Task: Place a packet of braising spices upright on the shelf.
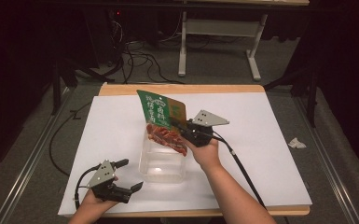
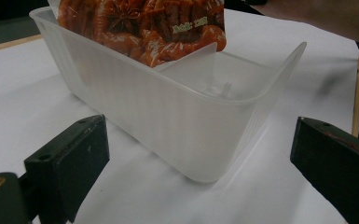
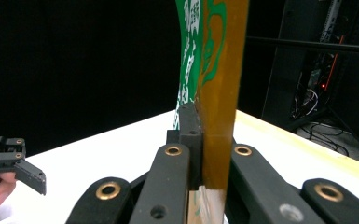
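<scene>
A green and brown food pouch (image 1: pixel 161 112) with red meat showing through its clear lower half (image 2: pixel 142 28) hangs upright, its bottom end inside a clear plastic tub (image 1: pixel 162 163). My right gripper (image 1: pixel 179 125) is shut on the pouch's right edge, and the pouch's edge (image 3: pixel 217 93) stands pinched between its jaws. My left gripper (image 1: pixel 131 175) rests open near the table's front left, its jaws apart and pointing toward the tub (image 2: pixel 177 121), with nothing between them. A divider inside the tub (image 2: pixel 193 63) stands beside the pouch's bottom.
The white board (image 1: pixel 261 140) covers the wooden table (image 1: pixel 177 88). A crumpled white scrap (image 1: pixel 296 143) lies past the board's right edge. Cables and a desk frame (image 1: pixel 217 44) stand on the floor beyond. The left gripper (image 3: pixel 16 163) shows far left in the right gripper view.
</scene>
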A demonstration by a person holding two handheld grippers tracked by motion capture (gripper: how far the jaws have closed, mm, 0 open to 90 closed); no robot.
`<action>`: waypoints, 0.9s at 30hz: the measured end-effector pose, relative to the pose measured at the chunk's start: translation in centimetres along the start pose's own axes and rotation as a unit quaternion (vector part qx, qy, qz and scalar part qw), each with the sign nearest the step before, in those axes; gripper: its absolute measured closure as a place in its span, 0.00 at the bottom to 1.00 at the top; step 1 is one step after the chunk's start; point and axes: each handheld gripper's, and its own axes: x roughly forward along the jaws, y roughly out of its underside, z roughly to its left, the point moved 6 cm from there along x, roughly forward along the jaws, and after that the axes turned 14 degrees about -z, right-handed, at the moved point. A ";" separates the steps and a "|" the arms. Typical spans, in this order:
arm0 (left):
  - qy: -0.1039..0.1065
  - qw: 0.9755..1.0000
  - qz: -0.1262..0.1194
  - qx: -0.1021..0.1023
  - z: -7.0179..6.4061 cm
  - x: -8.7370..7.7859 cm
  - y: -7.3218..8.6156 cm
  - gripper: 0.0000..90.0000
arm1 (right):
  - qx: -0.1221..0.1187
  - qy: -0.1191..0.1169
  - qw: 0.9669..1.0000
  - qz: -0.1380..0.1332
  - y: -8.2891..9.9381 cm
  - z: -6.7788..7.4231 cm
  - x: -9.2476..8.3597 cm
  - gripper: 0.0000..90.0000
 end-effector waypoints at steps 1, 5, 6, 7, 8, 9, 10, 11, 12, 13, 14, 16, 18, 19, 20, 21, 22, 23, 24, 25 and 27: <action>0.000 1.000 0.000 0.000 0.0 0.0 0.0 0.06 | 0.000 0.000 1.000 -0.003 0.0 0.0 0.0 1.00; 0.000 1.000 -0.001 0.000 0.0 0.0 0.0 0.06 | 0.005 0.004 1.000 -0.004 0.2 0.1 0.1 1.00; 0.000 1.000 -0.001 0.000 0.0 0.0 0.0 0.06 | 0.004 0.005 1.000 -0.003 0.2 0.1 0.1 1.00; 0.000 1.000 -0.001 0.000 0.0 0.0 0.0 0.06 | 0.004 0.005 1.000 -0.004 0.2 0.1 0.1 1.00; -0.001 1.000 -0.001 0.000 0.0 0.0 0.0 0.06 | 0.004 0.005 1.000 -0.003 0.3 0.1 0.1 1.00; 0.000 1.000 -0.001 0.000 0.0 0.0 0.0 0.06 | 0.002 0.004 1.000 -0.005 0.3 0.1 0.1 1.00; 0.000 1.000 -0.001 0.000 0.0 0.0 0.0 0.06 | 0.003 0.006 1.000 -0.003 0.3 0.1 0.0 1.00; 0.000 1.000 -0.001 0.000 0.0 0.0 0.0 0.06 | 0.002 0.006 1.000 -0.003 0.4 0.1 0.1 1.00; -0.001 1.000 -0.002 0.000 0.0 0.0 0.0 0.06 | 0.002 0.007 1.000 -0.001 0.4 0.1 0.0 1.00; -0.001 1.000 -0.002 0.000 0.0 0.0 0.0 0.06 | 0.001 0.006 1.000 -0.001 0.5 0.2 0.1 1.00; -0.002 1.000 -0.003 0.001 0.0 0.0 -0.1 0.06 | -0.002 0.005 1.000 0.002 0.6 0.2 0.1 1.00; -0.002 1.000 -0.002 0.001 0.1 0.0 0.0 0.06 | -0.004 0.008 1.000 0.005 0.8 0.2 0.0 1.00; -0.002 1.000 -0.002 0.000 0.1 0.0 -0.1 0.06 | -0.004 0.008 1.000 0.005 0.9 0.2 0.0 1.00; -0.002 1.000 -0.002 0.001 0.1 0.0 -0.1 0.06 | -0.004 0.010 1.000 0.006 1.0 0.1 0.0 1.00; -0.002 1.000 -0.002 0.001 0.1 0.0 0.0 0.06 | -0.006 0.012 1.000 0.008 1.2 0.1 -0.1 1.00; -0.001 1.000 -0.001 0.001 0.1 0.0 0.0 0.06 | -0.002 0.011 1.000 0.008 1.3 0.1 -0.1 1.00; -0.001 1.000 -0.001 0.001 0.1 0.0 0.0 0.06 | -0.002 0.011 1.000 0.008 1.3 0.1 -0.1 1.00; -0.001 1.000 -0.001 0.001 0.1 0.0 0.0 0.06 | -0.004 0.014 1.000 0.011 1.5 0.0 -0.1 1.00; -0.002 1.000 -0.002 0.001 0.1 0.0 0.0 0.06 | -0.002 0.012 1.000 0.011 1.6 0.0 -0.1 1.00; -0.002 1.000 -0.002 0.001 0.1 0.0 0.0 0.06 | -0.003 0.011 1.000 0.012 1.7 0.0 -0.1 1.00; -0.001 1.000 -0.001 0.001 0.1 0.0 0.0 0.06 | -0.003 0.012 1.000 0.016 2.0 0.1 -0.1 1.00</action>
